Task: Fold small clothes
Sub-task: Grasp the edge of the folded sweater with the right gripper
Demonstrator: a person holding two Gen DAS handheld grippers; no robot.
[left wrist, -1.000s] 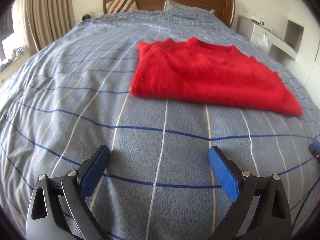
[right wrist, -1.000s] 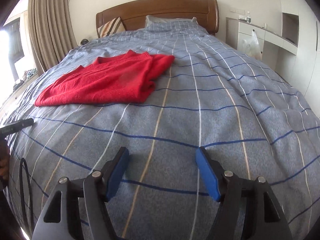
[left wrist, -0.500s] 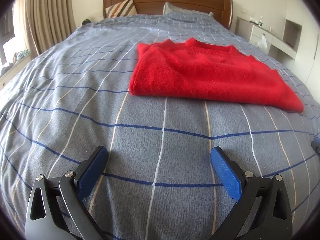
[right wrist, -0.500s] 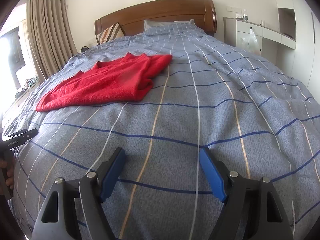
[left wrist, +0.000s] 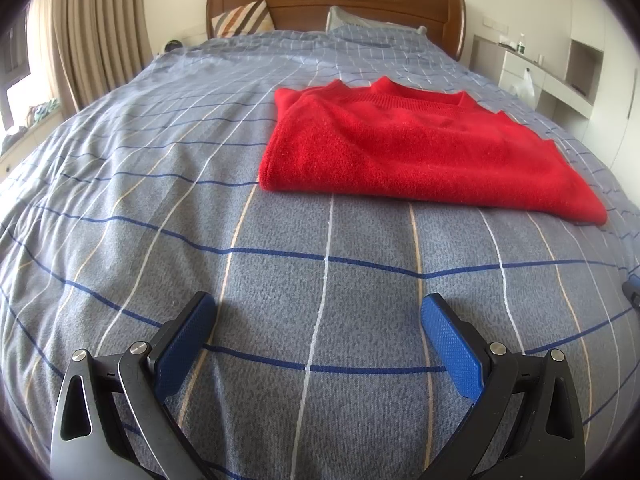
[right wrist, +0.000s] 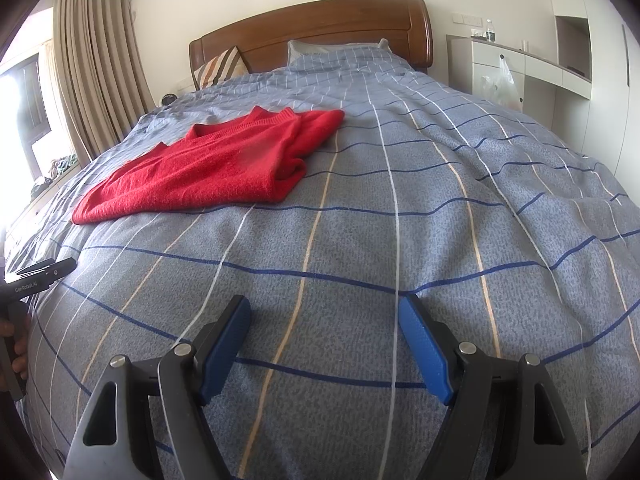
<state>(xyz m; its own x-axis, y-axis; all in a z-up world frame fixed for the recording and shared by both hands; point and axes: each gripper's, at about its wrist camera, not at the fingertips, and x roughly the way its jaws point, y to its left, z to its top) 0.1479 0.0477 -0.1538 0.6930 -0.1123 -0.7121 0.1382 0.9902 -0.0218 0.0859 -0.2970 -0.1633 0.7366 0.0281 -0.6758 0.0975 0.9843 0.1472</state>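
Observation:
A red knit sweater (left wrist: 416, 148) lies folded flat on the blue checked bedcover (left wrist: 200, 200), right of the bed's middle in the left wrist view. It also shows in the right wrist view (right wrist: 216, 168), at the left. My left gripper (left wrist: 318, 320) is open and empty, hovering over bare cover well short of the sweater. My right gripper (right wrist: 324, 318) is open and empty too, over bare cover to the right of the sweater. The left gripper's body (right wrist: 36, 276) shows at the left edge of the right wrist view.
A wooden headboard (left wrist: 336, 4) with a striped cushion (left wrist: 244, 18) and a pillow (left wrist: 360, 20) stands at the far end. Curtains (left wrist: 92, 28) hang on the left. A white cabinet (right wrist: 516, 68) with a plastic bag (right wrist: 498, 84) stands on the right.
Both grippers have drawn back and risen a little from the sweater, so the views show more of the room. The sweater has not moved. Both stay open.

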